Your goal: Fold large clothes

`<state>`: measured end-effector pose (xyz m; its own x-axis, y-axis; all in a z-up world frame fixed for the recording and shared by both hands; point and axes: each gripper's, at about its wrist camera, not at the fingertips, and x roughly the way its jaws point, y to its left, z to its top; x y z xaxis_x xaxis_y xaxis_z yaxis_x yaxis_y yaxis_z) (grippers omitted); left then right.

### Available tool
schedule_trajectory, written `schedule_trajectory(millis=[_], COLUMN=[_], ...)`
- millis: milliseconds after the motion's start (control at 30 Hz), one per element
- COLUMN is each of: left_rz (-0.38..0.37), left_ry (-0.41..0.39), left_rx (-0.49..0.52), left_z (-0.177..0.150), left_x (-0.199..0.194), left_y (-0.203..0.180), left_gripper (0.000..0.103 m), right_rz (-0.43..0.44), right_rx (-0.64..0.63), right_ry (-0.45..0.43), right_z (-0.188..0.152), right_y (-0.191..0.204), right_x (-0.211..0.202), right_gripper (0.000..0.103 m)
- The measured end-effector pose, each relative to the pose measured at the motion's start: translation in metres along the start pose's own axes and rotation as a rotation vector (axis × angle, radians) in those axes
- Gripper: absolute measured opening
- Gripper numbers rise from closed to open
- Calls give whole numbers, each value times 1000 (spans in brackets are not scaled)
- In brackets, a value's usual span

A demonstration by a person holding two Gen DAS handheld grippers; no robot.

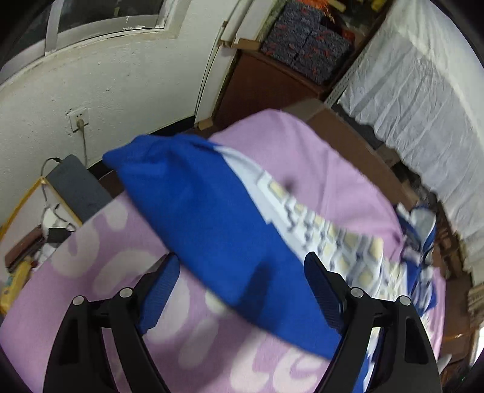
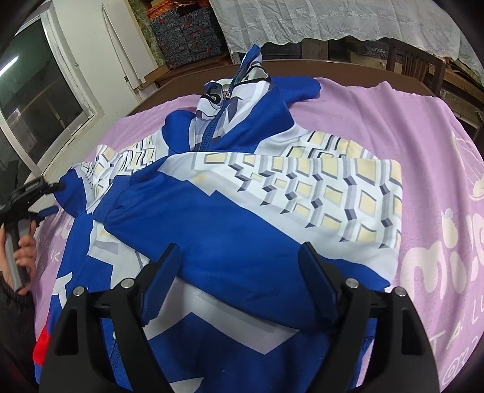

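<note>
The jacket (image 2: 230,211), blue and white with a pale yellow block pattern and a front zip, lies spread on a pink blanket (image 2: 429,169) that covers the brown desk (image 2: 332,65). In the right wrist view its collar points to the far side, and one sleeve (image 2: 266,205) is folded across the chest, with the blue cuff end toward the near left.

Right gripper (image 2: 239,263): its fingers stand wide, one on either side of the folded sleeve's blue part. The pads show no pressure on the cloth; nothing is gripped.

Left gripper (image 1: 242,275): its fingers are likewise spread wide. In the left wrist view the other sleeve (image 1: 211,217) crosses between them, blue part near and to the left, patterned part running toward the far right. The view is blurred; the pads appear clear of the fabric. The same gripper shows at the left edge of the right wrist view (image 2: 45,196), held by a person's hand (image 2: 21,251), at the left edge of the jacket.

A white lace cloth (image 2: 332,21) hangs beyond the desk. A window (image 2: 33,99) is set in the white wall on the left.
</note>
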<state>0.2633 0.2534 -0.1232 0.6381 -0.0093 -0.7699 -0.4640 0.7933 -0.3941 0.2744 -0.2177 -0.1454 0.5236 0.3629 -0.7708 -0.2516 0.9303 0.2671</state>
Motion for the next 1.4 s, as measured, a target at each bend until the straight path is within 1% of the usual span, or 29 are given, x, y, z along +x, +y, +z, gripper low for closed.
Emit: schedule_trajectory(millis=[67, 100, 167, 200, 233, 267, 300, 333, 367, 433, 500, 567, 633, 733, 867, 1000, 1167, 1333, 1400], left_rz=[-38, -68, -105, -108, -107, -101, -101, -106, -111, -109, -93, -79, -72, -28, 77, 145, 159, 159, 153], left_ry=[-20, -23, -24, -23, -25, -26, -26, -22, -17, -16, -13, -6, -2, -25, -93, -143, -201, -289, -323], left_rx=[-37, -64, -96, -98, -98, -95, -96, -105, -114, -118, -103, -89, -84, -37, 100, 228, 335, 492, 572], left_z=[4, 7, 8, 9, 10, 11, 11, 12, 13, 15, 17, 18, 19, 17, 9, -4, -21, -54, -75], left_x=[0, -1, -1, 0, -1, -1, -1, 0, 2, 4, 7, 9, 11, 8, -7, -26, -55, -83, -89], left_y=[8, 14, 17, 16, 16, 17, 19, 20, 22, 23, 23, 22, 24, 18, -9, -44, -91, -154, -185], left_gripper=[83, 83, 82, 82, 77, 68, 65, 58, 53, 47, 37, 17, 12, 8, 7, 7, 7, 7, 7], right_rz=[-5, -7, -11, -16, -24, -46, -59, -63, -60, -54, -53, -62, -65, -66, -56, -52, -36, -32, -28], right_rx=[-4, -5, 3, 9, 16, 26, 33, 45, 57, 95, 125, 148, 169, 201, 244, 293, 351, 396, 411], right_ry=[0, 0, -2, -4, -9, -32, -52, -74, -85, -107, -122, -132, -137, -144, -155, -170, -176, -190, -197], right_z=[0, 0, 0, 1, 1, 2, 3, 5, 6, 8, 10, 11, 12, 13, 14, 16, 17, 18, 18], right_y=[1, 1, 0, -1, -2, -5, -7, -10, -13, -20, -26, -31, -35, -42, -54, -67, -83, -94, -97], right_x=[0, 0, -1, -2, -4, -9, -14, -20, -23, -30, -35, -37, -38, -42, -48, -55, -58, -63, -65], right_gripper=[80, 80, 80, 80, 80, 80, 80, 80, 80, 80, 80, 80, 80, 80, 80, 80, 80, 80, 80])
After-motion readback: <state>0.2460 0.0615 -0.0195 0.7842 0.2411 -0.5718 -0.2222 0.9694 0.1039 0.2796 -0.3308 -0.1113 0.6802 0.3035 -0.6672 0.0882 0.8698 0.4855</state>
